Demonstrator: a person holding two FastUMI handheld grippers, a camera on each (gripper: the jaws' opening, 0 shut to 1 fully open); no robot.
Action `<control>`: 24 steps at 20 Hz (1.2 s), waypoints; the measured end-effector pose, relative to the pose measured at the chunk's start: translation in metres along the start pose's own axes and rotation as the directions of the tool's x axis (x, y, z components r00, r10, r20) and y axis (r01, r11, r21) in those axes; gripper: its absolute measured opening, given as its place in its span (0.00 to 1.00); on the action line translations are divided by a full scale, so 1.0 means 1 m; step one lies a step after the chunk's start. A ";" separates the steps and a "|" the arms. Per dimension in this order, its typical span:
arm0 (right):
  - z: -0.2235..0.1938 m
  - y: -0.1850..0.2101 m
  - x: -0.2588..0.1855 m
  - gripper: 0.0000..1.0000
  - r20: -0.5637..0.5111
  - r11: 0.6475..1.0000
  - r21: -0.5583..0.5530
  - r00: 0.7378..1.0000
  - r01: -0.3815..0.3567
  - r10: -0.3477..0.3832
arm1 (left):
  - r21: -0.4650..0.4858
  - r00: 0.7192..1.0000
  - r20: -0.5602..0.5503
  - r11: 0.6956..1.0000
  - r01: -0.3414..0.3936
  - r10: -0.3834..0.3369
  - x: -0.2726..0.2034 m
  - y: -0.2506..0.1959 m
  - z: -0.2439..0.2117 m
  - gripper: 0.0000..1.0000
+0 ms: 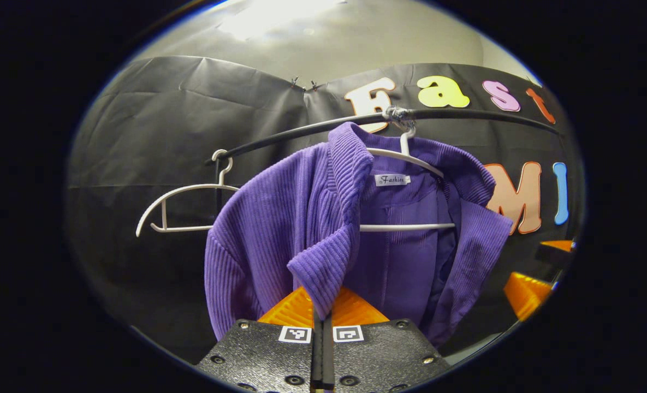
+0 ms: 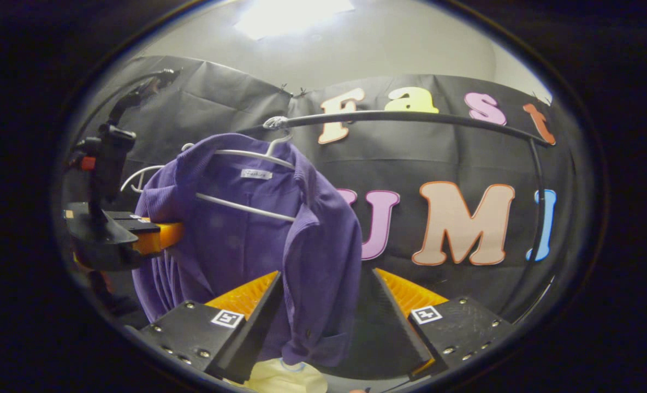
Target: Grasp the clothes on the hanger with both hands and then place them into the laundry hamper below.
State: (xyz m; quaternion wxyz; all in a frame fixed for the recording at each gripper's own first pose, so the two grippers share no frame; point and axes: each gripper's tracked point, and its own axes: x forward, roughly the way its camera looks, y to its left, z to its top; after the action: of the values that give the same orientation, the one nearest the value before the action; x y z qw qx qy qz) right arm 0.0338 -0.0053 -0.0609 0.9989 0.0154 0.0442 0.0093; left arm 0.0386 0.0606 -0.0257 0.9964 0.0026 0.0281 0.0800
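A purple ribbed cardigan (image 1: 301, 218) hangs on a white hanger (image 1: 405, 158) from a black rail (image 1: 465, 114). My left gripper (image 1: 322, 314) is shut on the cardigan's folded front edge, low in the left gripper view. In the right gripper view the same cardigan (image 2: 236, 229) hangs left of centre, and its front panel drops between the spread fingers of my right gripper (image 2: 326, 297), which is open and not pressing on it. The left gripper (image 2: 156, 237) appears there at the far left, on the cloth's other side.
An empty white hanger (image 1: 187, 207) hangs on the rail to the left of the cardigan. The rail (image 2: 410, 117) bends down into a post at the right. A pale yellowish thing (image 2: 285, 376) lies below the cardigan's hem.
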 end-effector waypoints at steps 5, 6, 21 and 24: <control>-0.014 0.021 0.024 0.95 -0.019 0.998 0.028 0.998 -0.057 0.058 | -0.010 1.000 0.001 1.000 -0.024 0.024 -0.017 0.016 0.016 0.02; -0.016 0.024 0.028 0.92 -0.022 0.997 0.033 0.998 -0.063 0.063 | -0.004 0.999 0.006 0.999 -0.036 0.036 -0.019 0.021 0.019 0.01; -0.090 0.049 0.091 0.86 -0.180 0.994 0.049 0.978 -0.097 0.104 | 0.069 0.966 0.126 0.969 -0.235 0.226 -0.039 0.086 0.093 0.00; -0.098 0.049 0.096 0.65 -0.216 0.995 0.073 0.973 -0.069 0.084 | 0.078 0.954 0.149 0.959 -0.272 0.258 -0.038 0.101 0.104 0.00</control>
State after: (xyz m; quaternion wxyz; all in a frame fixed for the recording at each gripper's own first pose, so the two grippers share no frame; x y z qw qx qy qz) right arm 0.1198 0.0488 -0.1658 0.9858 0.0484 0.1537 0.0481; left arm -0.0093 0.1537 0.0810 0.9749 0.0604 -0.0375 0.2112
